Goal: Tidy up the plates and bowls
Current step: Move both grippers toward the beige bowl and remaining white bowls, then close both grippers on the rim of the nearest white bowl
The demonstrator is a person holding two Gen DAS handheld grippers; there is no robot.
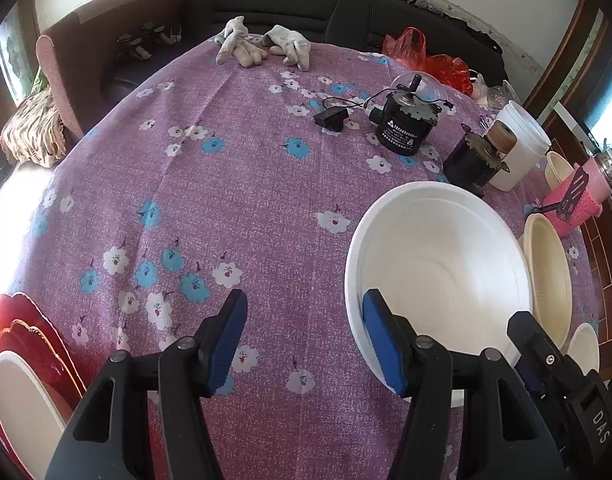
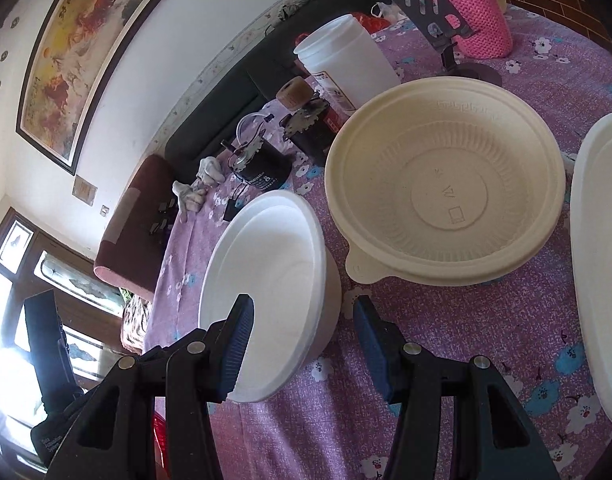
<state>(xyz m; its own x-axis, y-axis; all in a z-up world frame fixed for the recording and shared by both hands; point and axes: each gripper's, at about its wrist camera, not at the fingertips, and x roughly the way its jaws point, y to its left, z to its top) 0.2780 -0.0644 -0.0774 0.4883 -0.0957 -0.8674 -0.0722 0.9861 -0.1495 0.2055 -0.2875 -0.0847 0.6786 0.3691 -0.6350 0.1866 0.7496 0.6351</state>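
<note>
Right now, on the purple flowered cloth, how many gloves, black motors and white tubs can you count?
gloves: 2
black motors: 2
white tub: 1
Total: 5

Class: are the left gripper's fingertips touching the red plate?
Apart. The left wrist view shows flowered cloth lying between the left gripper and the red plate.

White foam bowl (image 2: 278, 248); cream ribbed bowl (image 2: 445, 184); purple tablecloth (image 1: 226, 184) with white and blue flowers; red plate (image 1: 30, 332); pink knitted cover (image 2: 477, 16).
</note>
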